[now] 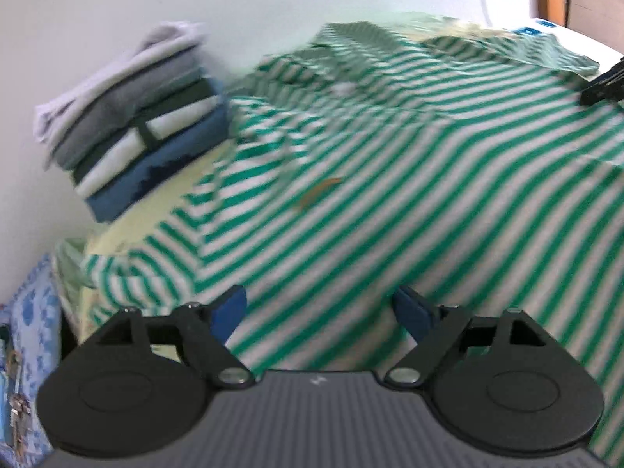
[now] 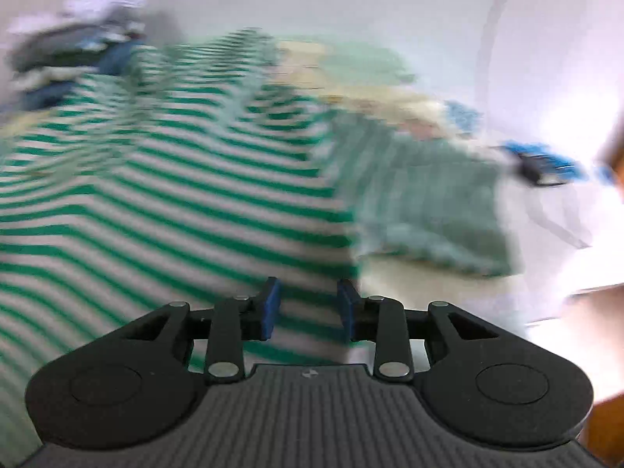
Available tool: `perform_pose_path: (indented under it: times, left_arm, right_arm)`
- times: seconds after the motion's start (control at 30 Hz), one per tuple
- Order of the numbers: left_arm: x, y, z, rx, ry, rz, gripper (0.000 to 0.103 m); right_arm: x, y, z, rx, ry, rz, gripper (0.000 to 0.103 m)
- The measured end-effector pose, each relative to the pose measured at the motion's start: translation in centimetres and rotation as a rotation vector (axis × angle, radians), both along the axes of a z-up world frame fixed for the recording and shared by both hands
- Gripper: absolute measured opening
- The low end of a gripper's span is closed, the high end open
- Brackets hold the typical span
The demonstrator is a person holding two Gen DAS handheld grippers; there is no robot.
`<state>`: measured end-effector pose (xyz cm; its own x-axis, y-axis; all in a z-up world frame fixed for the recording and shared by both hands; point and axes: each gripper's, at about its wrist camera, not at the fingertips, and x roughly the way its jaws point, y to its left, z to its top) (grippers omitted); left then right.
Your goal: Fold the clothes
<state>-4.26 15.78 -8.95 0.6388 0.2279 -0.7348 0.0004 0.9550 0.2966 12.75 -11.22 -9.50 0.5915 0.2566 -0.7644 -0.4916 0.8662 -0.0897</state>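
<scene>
Under my left gripper (image 1: 319, 314), jaws spread wide and empty, the striped shirt (image 1: 409, 179) lies spread over the bed. My right gripper (image 2: 308, 306), jaws parted with nothing between, hovers near its right edge. Far left stands a stack (image 1: 136, 117) of folded clothes.

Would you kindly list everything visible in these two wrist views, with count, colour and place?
striped shirt: one, green and white, spread across the bed.
stack of folded clothes: one, grey, white and blue, far left by the wall.
bed sheet: one, pale yellow, under the shirt.
patterned cloth: one, blue and white, near left edge.
left gripper: one, black with blue pads, open above the shirt.
right gripper: one, black with blue pads, open over the shirt's edge.
</scene>
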Motion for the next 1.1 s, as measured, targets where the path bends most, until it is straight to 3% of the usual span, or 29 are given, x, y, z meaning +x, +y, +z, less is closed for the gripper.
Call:
perform_pose_path:
  times: [0.07, 0.1, 0.13, 0.27, 0.37, 0.43, 0.53, 0.57, 0.6, 0.7, 0.87, 0.93, 1.0, 1.03, 1.1]
  left_arm:
    - [0.4, 2.0, 0.2, -0.061, -0.014, 0.043, 0.085]
    - [0.8, 2.8, 0.4, -0.098, -0.037, 0.066, 0.077]
    - [1.4, 3.2, 0.6, -0.125, -0.062, 0.086, 0.077]
    - [4.4, 3.1, 0.0, -0.153, -0.081, 0.121, 0.08]
    - [5.3, 3.6, -0.7, -0.141, -0.088, 0.159, 0.089]
    - [5.3, 4.4, -0.6, -0.132, -0.106, 0.192, 0.091]
    - [5.4, 5.5, -0.2, -0.122, -0.127, 0.241, 0.098]
    - [5.4, 5.9, 0.0, -0.119, -0.134, 0.257, 0.095]
    - [5.4, 6.3, 0.1, -0.115, -0.141, 0.273, 0.084]
    - [5.6, 6.9, 0.6, -0.107, -0.17, 0.309, 0.084]
    - [7.8, 5.1, 0.5, -0.122, -0.193, 0.281, 0.09]
    - [8.4, 5.2, 0.0, -0.115, -0.182, 0.296, 0.088]
    - [8.8, 5.7, -0.5, -0.097, -0.169, 0.32, 0.089]
    - [8.7, 6.2, -0.7, -0.093, -0.169, 0.337, 0.094]
    - [8.3, 7.5, -0.9, -0.094, -0.183, 0.375, 0.096]
  right_arm:
    - [0.6, 0.1, 0.7, 0.029, 0.029, -0.058, 0.033]
    - [0.6, 0.7, 1.4, 0.087, 0.045, -0.035, 0.033]
    - [0.3, 2.0, 2.0, 0.147, 0.053, 0.019, 0.033]
    - [-0.4, 9.2, 1.7, 0.194, 0.069, 0.144, 0.035]
    - [0.3, 13.3, 0.4, 0.241, 0.117, 0.209, 0.035]
    - [1.5, 14.8, -0.4, 0.218, 0.124, 0.218, 0.034]
    - [3.2, 14.9, -0.2, 0.211, 0.082, 0.206, 0.034]
    - [4.0, 14.9, 0.1, 0.223, 0.085, 0.191, 0.034]
    - [4.8, 14.9, 0.3, 0.234, 0.089, 0.176, 0.034]
    - [6.3, 16.6, 1.2, 0.352, 0.157, 0.221, 0.034]
    - [8.3, 23.9, 0.7, 0.437, 0.197, 0.33, 0.035]
    - [9.5, 26.4, 0.0, 0.493, 0.296, 0.381, 0.034]
    - [9.9, 27.8, -0.7, 0.464, 0.327, 0.396, 0.032]
    - [10.1, 28.6, -1.1, 0.45, 0.341, 0.403, 0.024]
    - [10.4, 28.2, -1.2, 0.399, 0.242, 0.378, 0.005]
